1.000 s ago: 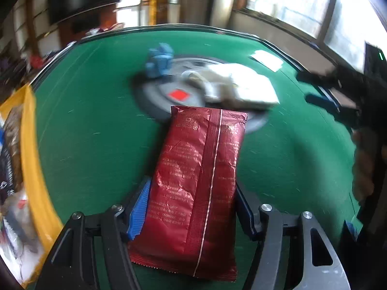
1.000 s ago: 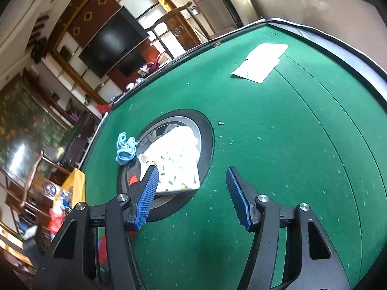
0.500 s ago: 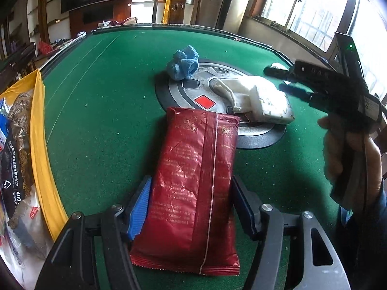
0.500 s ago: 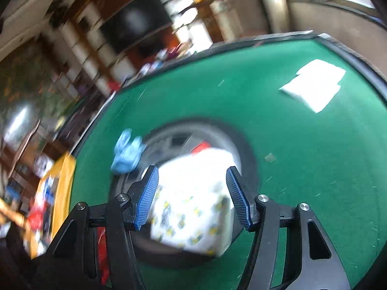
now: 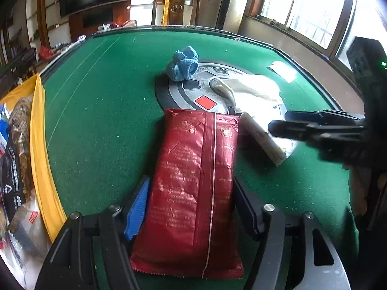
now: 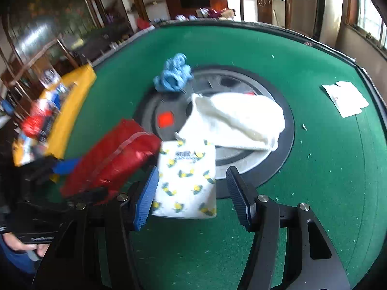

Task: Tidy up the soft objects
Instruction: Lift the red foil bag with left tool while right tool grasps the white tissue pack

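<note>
My left gripper (image 5: pixel 191 203) is shut on a red soft pack (image 5: pixel 193 188) and holds it over the green table; the pack also shows in the right wrist view (image 6: pixel 108 162). My right gripper (image 6: pixel 191 188) is open, its jaws on either side of a white tissue pack with yellow lemons (image 6: pixel 186 181), not closed on it. That tissue pack lies at the edge of the round grey disc (image 6: pixel 287 130) and also shows in the left wrist view (image 5: pixel 263 140). A white cloth (image 6: pixel 241 120) lies on the disc. A blue knitted bundle (image 5: pixel 182 64) sits at the disc's far edge.
A yellow bag (image 5: pixel 41 145) with packaged goods stands at the table's left edge. White paper (image 6: pixel 346 97) lies on the green felt (image 6: pixel 326 181) at the far right. Chairs, shelves and a television stand beyond the table.
My right gripper has come down and forward from above the table until its jaws flank the tissue pack. My left gripper has kept the red pack and moved closer to the disc.
</note>
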`<state>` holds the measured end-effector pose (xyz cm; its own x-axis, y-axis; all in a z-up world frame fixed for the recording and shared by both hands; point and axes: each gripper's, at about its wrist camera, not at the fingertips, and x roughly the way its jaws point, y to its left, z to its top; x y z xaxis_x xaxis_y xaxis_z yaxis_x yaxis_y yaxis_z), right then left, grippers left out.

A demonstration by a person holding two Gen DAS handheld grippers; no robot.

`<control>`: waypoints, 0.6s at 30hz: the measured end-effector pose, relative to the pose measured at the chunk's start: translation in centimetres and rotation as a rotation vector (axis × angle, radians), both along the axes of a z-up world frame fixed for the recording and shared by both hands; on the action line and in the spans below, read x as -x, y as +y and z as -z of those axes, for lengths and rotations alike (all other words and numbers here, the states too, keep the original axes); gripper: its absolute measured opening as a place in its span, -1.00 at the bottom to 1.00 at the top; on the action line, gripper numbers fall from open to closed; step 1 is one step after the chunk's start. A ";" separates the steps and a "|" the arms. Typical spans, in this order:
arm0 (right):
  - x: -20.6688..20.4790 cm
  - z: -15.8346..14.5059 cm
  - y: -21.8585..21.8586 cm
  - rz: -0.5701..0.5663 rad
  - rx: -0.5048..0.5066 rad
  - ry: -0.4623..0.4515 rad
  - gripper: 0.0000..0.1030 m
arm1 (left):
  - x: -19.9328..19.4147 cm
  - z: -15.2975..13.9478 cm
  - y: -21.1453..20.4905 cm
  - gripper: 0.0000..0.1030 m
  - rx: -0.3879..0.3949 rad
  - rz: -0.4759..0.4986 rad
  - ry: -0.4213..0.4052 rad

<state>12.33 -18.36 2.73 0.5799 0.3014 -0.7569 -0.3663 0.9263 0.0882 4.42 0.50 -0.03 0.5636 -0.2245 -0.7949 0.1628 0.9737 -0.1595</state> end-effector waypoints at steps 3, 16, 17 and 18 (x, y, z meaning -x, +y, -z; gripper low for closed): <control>0.2 0.2 0.7 -0.020 -0.001 0.010 0.14 | -0.1 0.2 -0.6 0.46 -0.043 0.000 -0.018; 1.7 -0.8 1.8 0.060 0.096 -0.076 0.02 | 0.0 0.0 -0.3 0.13 -0.031 0.003 -0.038; 1.8 -1.3 1.4 0.073 0.065 -0.091 0.02 | 0.1 -0.1 -0.1 0.13 -0.016 0.003 -0.041; 1.9 -1.8 1.1 0.082 0.033 -0.102 0.03 | 0.2 -0.3 0.0 0.13 -0.002 0.005 -0.044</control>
